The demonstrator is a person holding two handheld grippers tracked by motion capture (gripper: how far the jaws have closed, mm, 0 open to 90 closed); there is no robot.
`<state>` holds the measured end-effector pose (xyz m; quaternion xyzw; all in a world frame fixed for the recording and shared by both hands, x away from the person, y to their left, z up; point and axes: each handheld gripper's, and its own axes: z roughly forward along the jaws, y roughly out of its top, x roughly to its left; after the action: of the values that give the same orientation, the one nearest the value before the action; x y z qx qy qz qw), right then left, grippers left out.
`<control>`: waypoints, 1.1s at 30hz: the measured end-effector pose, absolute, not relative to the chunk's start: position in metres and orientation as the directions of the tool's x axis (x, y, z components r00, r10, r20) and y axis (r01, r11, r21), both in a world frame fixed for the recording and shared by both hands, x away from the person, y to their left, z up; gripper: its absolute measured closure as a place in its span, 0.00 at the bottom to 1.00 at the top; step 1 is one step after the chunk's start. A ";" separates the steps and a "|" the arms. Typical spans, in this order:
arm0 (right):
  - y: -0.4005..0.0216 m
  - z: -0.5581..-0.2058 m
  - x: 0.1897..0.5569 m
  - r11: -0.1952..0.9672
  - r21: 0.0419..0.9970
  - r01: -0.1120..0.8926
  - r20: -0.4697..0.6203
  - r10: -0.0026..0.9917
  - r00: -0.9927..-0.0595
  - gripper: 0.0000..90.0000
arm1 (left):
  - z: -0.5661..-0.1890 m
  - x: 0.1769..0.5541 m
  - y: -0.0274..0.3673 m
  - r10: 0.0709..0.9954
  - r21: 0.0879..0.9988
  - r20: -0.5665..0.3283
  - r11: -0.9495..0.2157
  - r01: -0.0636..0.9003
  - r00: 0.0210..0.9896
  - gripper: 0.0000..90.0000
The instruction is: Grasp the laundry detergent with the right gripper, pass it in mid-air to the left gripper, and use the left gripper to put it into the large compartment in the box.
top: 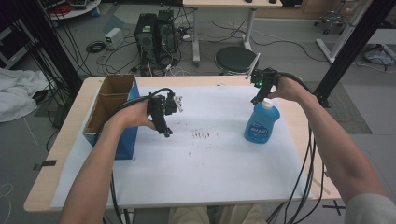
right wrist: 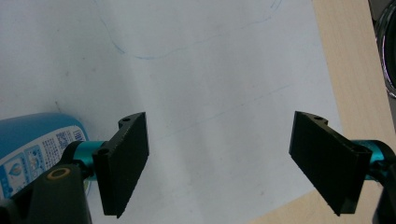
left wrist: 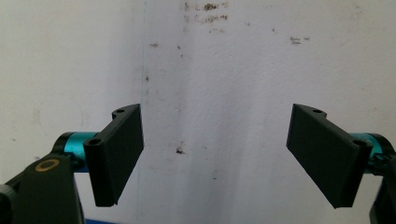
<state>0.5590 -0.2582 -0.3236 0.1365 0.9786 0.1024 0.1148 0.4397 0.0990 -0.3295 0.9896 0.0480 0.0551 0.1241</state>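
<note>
My right gripper hangs just above the cap of the blue bottle, jaws wide apart with nothing between them. In the right gripper view the bottle sits off beside one jaw, not in the gap, so I judge I should shift over until its neck is centred, then come down and close squarely. My left gripper is also open and empty, well to the left of the bottle, over the stained white sheet on the counter, near the cardboard box.

Glossy blue plastic bottle on matt white paper sheet.
</note>
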 end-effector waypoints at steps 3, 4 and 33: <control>-0.259 -0.323 0.558 0.942 0.231 0.246 -0.202 0.293 -0.934 0.21 | -0.330 0.440 0.099 0.107 0.254 0.101 -0.964 0.079 0.989 0.21; -0.259 -0.320 0.556 0.941 0.230 0.247 -0.210 0.296 -0.932 0.21 | -0.330 0.440 0.098 0.110 0.255 0.097 -0.964 0.082 0.989 0.21; -0.302 -0.273 0.530 0.919 0.223 0.326 -0.229 0.374 -0.899 0.21 | -0.329 0.434 0.101 0.111 0.284 0.089 -0.955 0.081 0.990 0.21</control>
<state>0.5305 -0.3024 -0.2730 0.1803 0.9702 0.0900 0.1345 0.4344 0.1010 -0.3290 0.9874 0.0487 0.0521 0.1412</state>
